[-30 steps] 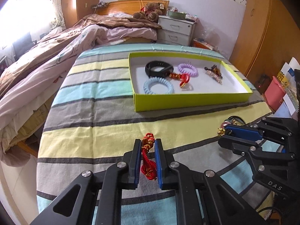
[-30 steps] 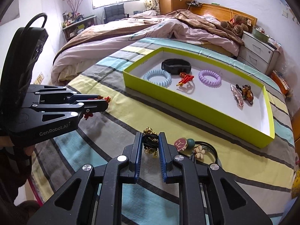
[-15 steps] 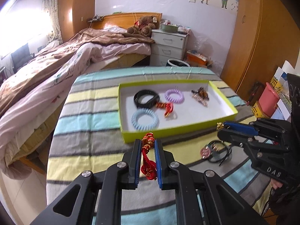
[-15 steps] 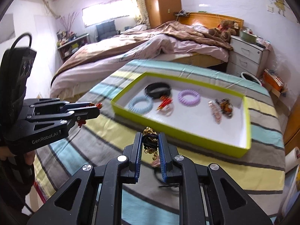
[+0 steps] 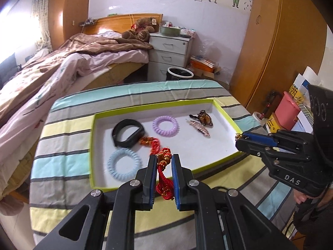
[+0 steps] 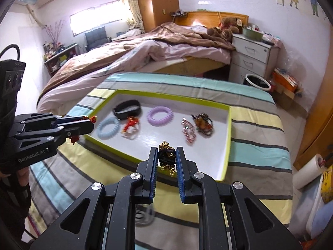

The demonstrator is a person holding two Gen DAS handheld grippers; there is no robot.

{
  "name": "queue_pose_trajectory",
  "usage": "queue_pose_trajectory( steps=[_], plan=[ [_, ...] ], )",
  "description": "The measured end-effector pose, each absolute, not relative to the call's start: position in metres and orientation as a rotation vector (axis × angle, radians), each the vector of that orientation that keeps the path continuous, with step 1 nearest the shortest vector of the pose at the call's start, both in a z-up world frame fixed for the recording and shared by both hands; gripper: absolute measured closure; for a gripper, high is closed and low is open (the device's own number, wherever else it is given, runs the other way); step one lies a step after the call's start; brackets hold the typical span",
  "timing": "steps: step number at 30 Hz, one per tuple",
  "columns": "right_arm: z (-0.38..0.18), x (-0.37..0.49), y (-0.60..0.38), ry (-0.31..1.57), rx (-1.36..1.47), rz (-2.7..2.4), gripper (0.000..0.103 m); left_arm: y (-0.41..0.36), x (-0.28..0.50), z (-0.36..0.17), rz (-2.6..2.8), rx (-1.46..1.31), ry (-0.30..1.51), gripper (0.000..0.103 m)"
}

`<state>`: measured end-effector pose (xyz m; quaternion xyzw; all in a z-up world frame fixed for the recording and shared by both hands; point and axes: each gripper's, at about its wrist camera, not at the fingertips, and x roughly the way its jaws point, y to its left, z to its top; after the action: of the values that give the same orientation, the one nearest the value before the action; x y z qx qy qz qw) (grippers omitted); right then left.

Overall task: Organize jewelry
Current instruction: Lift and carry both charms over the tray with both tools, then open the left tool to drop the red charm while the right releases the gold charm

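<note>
Both tongs are carrying pieces toward the green tray [image 5: 226, 115]: the left tongs [image 5: 163, 162] clamp a red knotted bracelet [image 5: 164, 177], the right tongs [image 6: 165, 156] a black-and-gold bracelet [image 6: 166, 158]. Next, each likely needs lowering over bare tray floor before releasing.

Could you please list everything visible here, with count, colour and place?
Tray: 1, lime rim, white floor, on striped cloth.
Coil hair ties: 2, pale blue, lilac, in tray.
Black band: 1, in tray.
Red knot charm: 1, in tray.
Hair clips: 2, brown and pink, in tray.
Bed: 1, behind.
Left gripper: shut on red tassel.
Right gripper: shut on black-and-gold piece.
</note>
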<state>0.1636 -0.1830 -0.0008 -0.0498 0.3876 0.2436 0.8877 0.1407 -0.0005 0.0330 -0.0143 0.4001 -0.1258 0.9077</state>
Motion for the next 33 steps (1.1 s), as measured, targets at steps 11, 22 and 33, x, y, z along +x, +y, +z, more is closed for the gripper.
queue_pose_trajectory(
  steps=[11,22,33],
  plan=[
    [-0.004,0.208,-0.174,0.837,-0.069,0.556,0.085,-0.008,0.160,0.007,-0.266,-0.028,0.888,0.089],
    [-0.028,0.234,-0.144,0.904,-0.129,0.562,0.085,-0.007,0.172,-0.007,-0.264,-0.041,0.923,0.089],
    [-0.044,0.240,-0.136,0.919,-0.239,0.527,0.085,-0.009,0.178,-0.013,-0.265,-0.040,0.937,0.089]
  ],
)
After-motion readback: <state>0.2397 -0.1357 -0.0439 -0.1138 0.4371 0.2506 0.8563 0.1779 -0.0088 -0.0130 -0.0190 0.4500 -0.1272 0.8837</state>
